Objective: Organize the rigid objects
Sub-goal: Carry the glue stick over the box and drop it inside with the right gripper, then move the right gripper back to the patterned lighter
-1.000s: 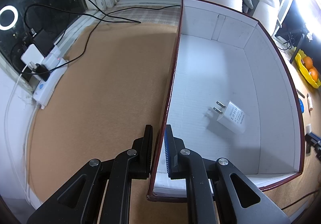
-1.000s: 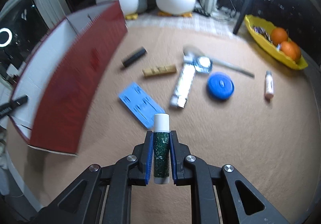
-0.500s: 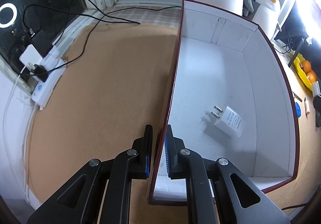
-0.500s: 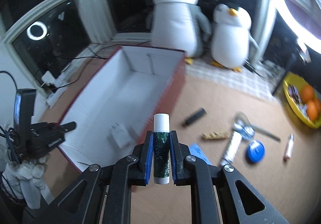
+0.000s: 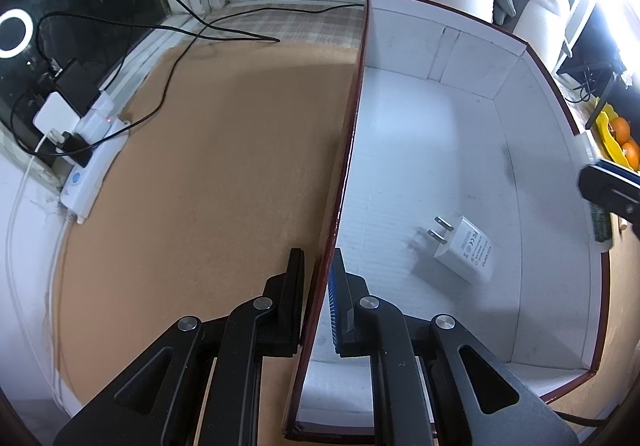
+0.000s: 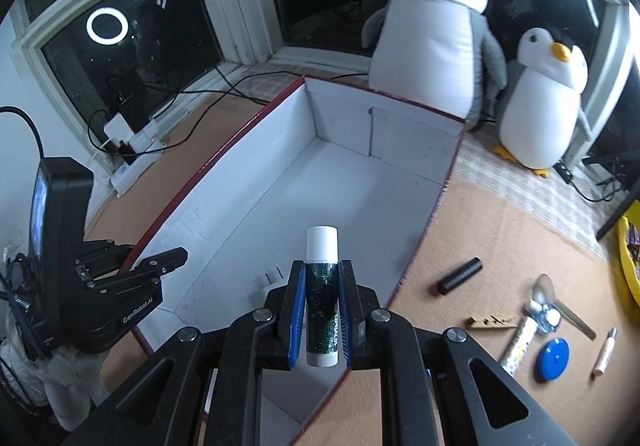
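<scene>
A box (image 5: pixel 440 150), dark red outside and white inside, lies on the brown mat. My left gripper (image 5: pixel 318 286) is shut on its left wall, one finger on each side. A white plug charger (image 5: pixel 464 250) lies on the box floor. My right gripper (image 6: pixel 322 306) is shut on a dark green tube (image 6: pixel 322 286) with a white cap, held upright over the box's (image 6: pixel 320 182) near end. The charger (image 6: pixel 266 282) is mostly hidden behind its fingers. The right gripper (image 5: pixel 608 194) shows at the box's right wall in the left wrist view. The left gripper (image 6: pixel 148 254) appears at the left.
On the mat right of the box lie a black cylinder (image 6: pixel 460 276), a wooden clip (image 6: pixel 490 322), a spoon (image 6: pixel 560 302), a patterned tube (image 6: pixel 518 342), a blue lid (image 6: pixel 554 358) and a small stick (image 6: pixel 606 350). Two plush penguins (image 6: pixel 432 38) stand behind. A power strip (image 5: pixel 92 166) with cables lies left.
My right gripper has carried the green tube from above the loose items over to the box's near end. The left gripper has stayed clamped on the box wall.
</scene>
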`<state>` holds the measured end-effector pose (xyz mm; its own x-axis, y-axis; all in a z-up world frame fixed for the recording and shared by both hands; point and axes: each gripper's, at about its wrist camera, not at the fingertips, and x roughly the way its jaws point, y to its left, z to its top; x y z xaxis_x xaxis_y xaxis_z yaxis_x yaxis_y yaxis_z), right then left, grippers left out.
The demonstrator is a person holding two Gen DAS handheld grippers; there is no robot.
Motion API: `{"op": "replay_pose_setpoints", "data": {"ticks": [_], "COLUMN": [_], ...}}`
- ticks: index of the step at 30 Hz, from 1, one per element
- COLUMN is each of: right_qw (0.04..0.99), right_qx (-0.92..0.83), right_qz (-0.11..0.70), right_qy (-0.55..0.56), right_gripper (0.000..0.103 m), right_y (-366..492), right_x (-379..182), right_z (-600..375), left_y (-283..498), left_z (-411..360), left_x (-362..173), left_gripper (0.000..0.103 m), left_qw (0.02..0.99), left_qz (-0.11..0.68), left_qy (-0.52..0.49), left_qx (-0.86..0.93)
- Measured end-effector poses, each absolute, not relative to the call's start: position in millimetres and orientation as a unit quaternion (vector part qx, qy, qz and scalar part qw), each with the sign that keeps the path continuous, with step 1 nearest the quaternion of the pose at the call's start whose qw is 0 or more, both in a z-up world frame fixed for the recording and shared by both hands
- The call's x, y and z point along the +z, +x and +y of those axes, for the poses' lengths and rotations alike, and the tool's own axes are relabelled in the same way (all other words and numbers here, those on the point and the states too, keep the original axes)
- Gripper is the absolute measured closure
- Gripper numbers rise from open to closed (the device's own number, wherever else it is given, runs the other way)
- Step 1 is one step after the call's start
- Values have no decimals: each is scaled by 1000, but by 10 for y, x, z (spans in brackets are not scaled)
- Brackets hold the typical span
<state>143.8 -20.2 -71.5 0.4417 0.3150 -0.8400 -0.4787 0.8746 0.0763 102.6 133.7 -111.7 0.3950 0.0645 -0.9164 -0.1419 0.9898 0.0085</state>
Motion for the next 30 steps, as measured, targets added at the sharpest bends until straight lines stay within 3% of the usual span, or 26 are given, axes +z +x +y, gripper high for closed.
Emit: {"op": "replay_pose_setpoints", "data": {"ticks": [8, 10, 12, 30], "right_qw": [840, 842, 844, 873], "right_qx": [247, 249, 251, 182], "right_qz": [473, 469, 465, 453], "right_qy": [-97, -94, -90, -2], "right_gripper": [86, 71, 66, 66], "right_y": [1536, 1546, 1549, 1296], "right_x": [-797, -782, -754, -519], "right_z": [-90, -86, -107, -1015], "left_y": [1082, 1093, 1095, 965], "left_z": [1374, 1362, 1352, 1334], "left_x": [-1136, -1136, -1137, -1069], "left_gripper": [93, 93, 93, 93], "left_qw": [828, 828, 827, 833], "left_qz": [555, 555, 556, 548], "left_qy": [-49, -46, -43, -43], "left_qx": [62, 63, 65, 68]}}
